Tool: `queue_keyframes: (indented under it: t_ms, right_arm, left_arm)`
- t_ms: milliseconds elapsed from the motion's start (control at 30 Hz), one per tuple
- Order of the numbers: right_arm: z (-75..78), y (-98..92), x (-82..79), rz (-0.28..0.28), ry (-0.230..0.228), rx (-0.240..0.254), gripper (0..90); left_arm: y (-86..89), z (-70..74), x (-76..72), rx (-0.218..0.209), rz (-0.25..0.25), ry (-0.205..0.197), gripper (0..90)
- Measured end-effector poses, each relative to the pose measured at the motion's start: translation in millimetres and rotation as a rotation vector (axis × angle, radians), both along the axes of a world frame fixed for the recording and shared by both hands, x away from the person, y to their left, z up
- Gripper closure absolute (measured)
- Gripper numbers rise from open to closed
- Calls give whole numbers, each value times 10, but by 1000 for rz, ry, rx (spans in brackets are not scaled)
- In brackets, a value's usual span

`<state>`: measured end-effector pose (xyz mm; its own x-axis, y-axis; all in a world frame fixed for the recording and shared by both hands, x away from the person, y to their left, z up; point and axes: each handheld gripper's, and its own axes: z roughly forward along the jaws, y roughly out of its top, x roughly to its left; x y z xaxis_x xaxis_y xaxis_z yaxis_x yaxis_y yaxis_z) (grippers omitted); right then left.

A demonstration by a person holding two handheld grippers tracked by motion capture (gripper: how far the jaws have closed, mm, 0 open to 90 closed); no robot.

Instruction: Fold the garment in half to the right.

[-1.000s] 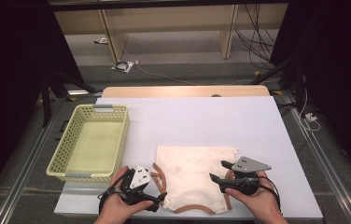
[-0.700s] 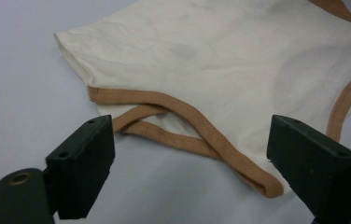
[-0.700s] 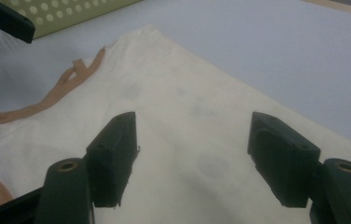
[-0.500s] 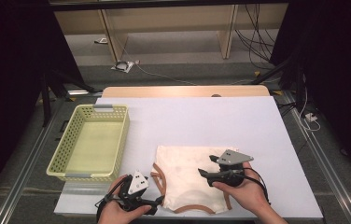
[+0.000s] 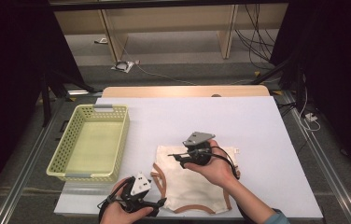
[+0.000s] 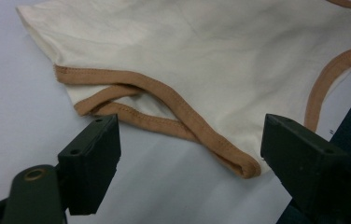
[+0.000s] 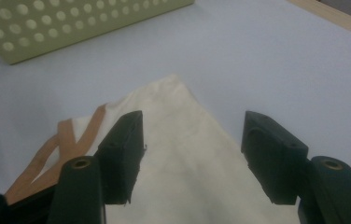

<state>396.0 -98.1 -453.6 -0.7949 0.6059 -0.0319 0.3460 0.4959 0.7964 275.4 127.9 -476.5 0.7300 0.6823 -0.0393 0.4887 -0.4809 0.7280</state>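
Observation:
A cream garment (image 5: 194, 182) with brown trim lies flat near the table's front edge. My left gripper (image 5: 161, 202) is low at its front left corner and points right. In the left gripper view, my left gripper (image 6: 188, 133) is open; its jaws have just been closing, with the trimmed corner (image 6: 239, 163) lying between them untouched. My right gripper (image 5: 171, 155) hovers over the garment's far left part, pointing left. In the right gripper view, my right gripper (image 7: 194, 121) is open over the cloth's pointed corner (image 7: 178, 91); its jaws have just been closing too, with no pad on the cloth.
A pale green perforated basket (image 5: 122, 140) stands left of the garment, and its wall (image 7: 71, 23) is ahead of the right gripper. White table surface (image 5: 239, 121) stretches behind the garment. Shelving and cables lie on the floor beyond the table.
The right hand has carried its gripper leftward across the garment, from its right side to its far left part. The left hand has hardly moved.

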Motion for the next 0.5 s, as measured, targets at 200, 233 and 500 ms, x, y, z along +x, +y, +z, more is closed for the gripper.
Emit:
queue_keyframes:
  t_ms: [200,233,500]
  right_arm:
    - [-5,247,235,28,22,-65,409]
    - [-14,284,274,31,24,-82,411]
    - [-106,536,516,35,66,-164,424]
  left_arm:
    - [-16,-21,-4,6,-8,8,205]
    - [-16,-22,-3,7,-11,11,206]
    - [-26,-36,-5,16,-18,23,213]
